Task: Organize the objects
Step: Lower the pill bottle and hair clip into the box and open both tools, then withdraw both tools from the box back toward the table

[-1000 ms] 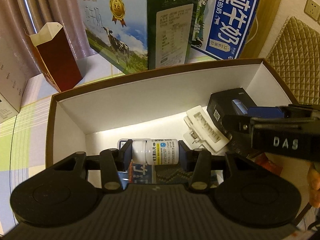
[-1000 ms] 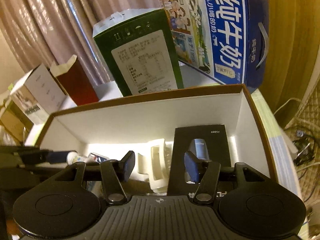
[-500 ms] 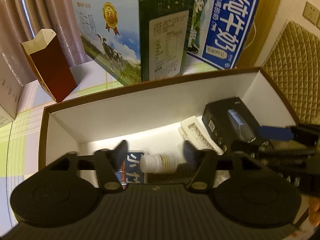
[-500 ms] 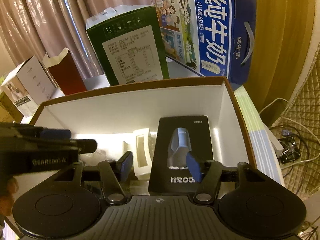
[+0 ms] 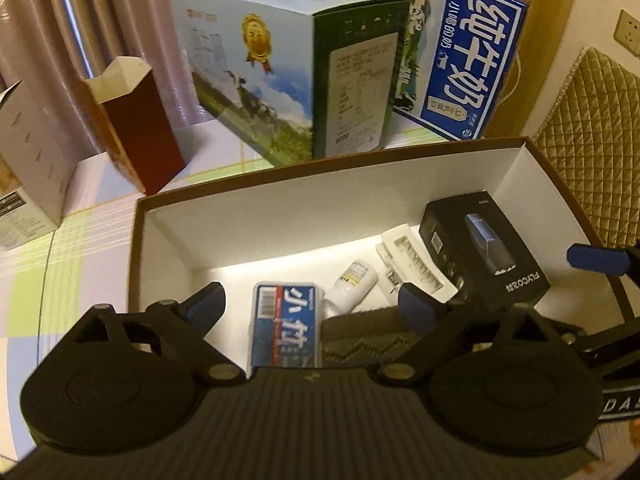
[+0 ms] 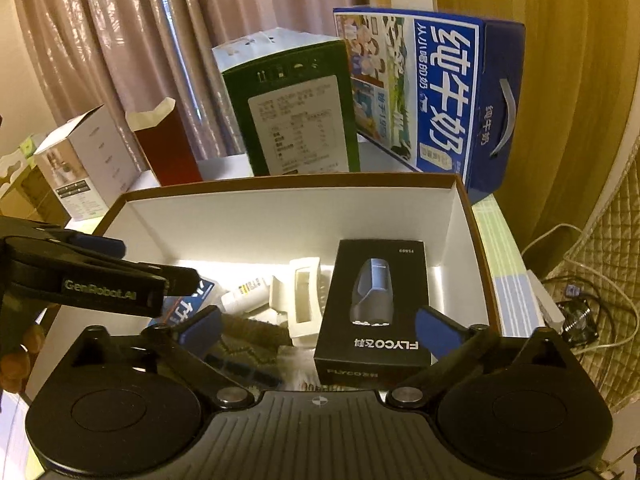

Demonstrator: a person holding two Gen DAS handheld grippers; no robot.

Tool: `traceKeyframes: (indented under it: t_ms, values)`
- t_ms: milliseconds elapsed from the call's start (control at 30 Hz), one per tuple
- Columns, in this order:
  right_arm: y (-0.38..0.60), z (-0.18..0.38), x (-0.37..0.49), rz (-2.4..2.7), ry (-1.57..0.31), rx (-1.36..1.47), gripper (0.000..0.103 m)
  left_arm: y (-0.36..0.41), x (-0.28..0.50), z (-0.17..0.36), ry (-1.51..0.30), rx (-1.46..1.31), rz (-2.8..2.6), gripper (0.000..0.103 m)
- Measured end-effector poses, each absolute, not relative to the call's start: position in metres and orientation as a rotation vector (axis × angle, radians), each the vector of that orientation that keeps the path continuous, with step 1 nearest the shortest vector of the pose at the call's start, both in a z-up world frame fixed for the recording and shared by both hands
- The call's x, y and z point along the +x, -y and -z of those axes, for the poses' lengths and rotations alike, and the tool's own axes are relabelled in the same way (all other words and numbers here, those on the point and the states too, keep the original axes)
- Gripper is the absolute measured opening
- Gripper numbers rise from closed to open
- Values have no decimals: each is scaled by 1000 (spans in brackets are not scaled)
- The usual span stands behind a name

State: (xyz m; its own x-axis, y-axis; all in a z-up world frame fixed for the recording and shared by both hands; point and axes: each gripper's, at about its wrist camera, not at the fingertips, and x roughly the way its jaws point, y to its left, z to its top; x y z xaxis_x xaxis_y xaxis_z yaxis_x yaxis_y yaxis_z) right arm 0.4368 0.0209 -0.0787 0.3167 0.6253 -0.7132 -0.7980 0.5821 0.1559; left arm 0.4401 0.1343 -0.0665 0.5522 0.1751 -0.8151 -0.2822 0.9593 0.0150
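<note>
An open brown-rimmed white box (image 5: 320,176) (image 6: 280,220) holds a black FLYCO box (image 5: 480,256) (image 6: 376,300), a white plastic tray (image 5: 416,264) (image 6: 306,300), a white pill bottle (image 5: 352,284) (image 6: 248,292), a blue pack (image 5: 286,328) (image 6: 184,308) and a dark knitted cloth (image 5: 360,332). My left gripper (image 5: 312,304) hangs over the bottle and the pack. Its jaws are opening and touch nothing. My right gripper (image 6: 318,324) hovers above the black box, jaws opening wide, pads clear of its sides. Each gripper shows at the edge of the other's view.
Behind the box stand a green and sky-blue milk carton (image 5: 280,80), a blue milk carton (image 5: 460,60), an open dark red box (image 5: 136,128) and a white box (image 5: 24,168). A quilted chair back (image 5: 592,140) is at the right, with cables (image 6: 580,312) below it.
The left gripper let go of the white bottle, which now lies tilted on the box floor. Both grippers' jaws spread wide. The right gripper drew back slightly above the black box.
</note>
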Motion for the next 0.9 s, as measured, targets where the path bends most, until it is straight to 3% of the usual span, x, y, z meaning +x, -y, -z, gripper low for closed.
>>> traceKeyframes:
  t_ms: [900]
  values:
    - [31, 47, 410, -879, -804, -127, 101, -111, 345, 19, -859, -230, -304, 93]
